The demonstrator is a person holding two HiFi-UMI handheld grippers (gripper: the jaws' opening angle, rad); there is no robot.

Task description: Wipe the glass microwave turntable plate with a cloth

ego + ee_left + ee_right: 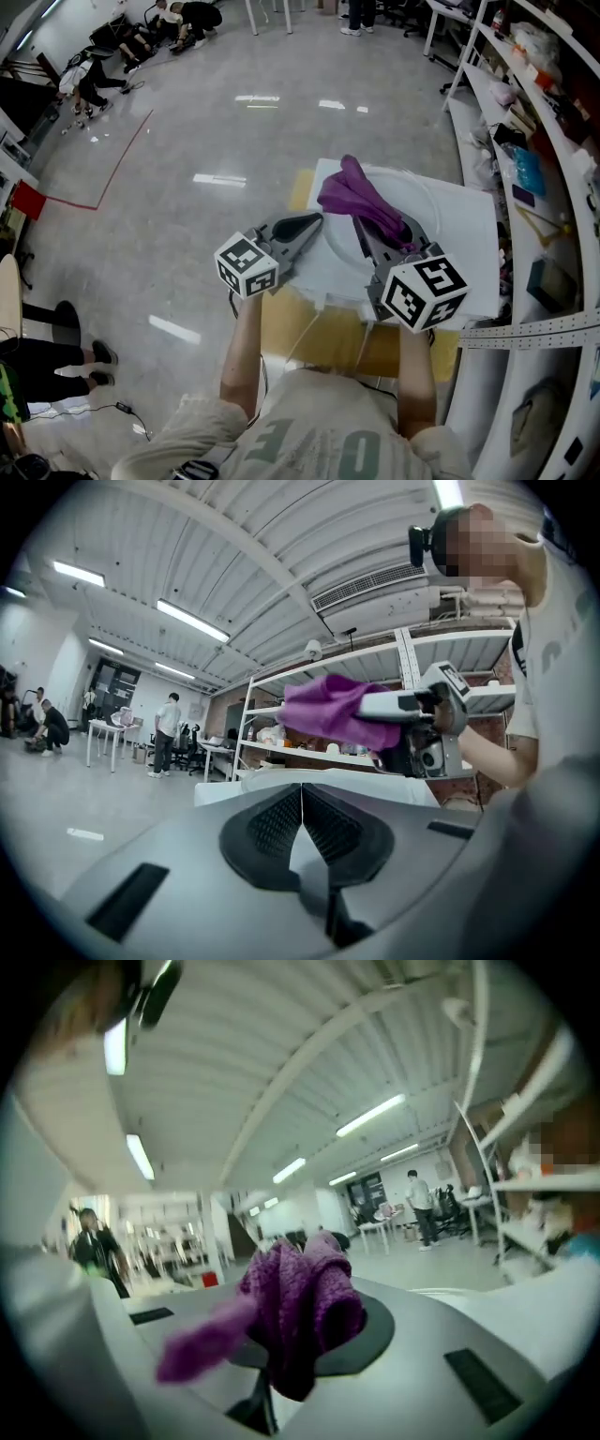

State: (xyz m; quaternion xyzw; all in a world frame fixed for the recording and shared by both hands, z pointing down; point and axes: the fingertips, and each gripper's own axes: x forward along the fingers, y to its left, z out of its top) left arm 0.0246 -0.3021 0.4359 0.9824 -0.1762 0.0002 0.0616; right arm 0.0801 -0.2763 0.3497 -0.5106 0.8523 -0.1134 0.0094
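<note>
A clear glass turntable plate (427,202) lies on the white table (473,244) in the head view. My right gripper (367,225) is shut on a purple cloth (361,202), held above the plate; the cloth (300,1307) bunches out of its jaws in the right gripper view. My left gripper (314,223) hovers at the table's left edge, shut with nothing in it; its pads (281,822) meet in the left gripper view. That view also shows the right gripper (412,724) with the purple cloth (333,714). Both grippers point up and away from the table.
Metal shelving (548,122) with assorted items runs along the right side. A yellowish board (323,333) sits under the table's near edge. Several people (141,37) are on the floor at far left, others stand at the far end. Open grey floor (206,169) lies to the left.
</note>
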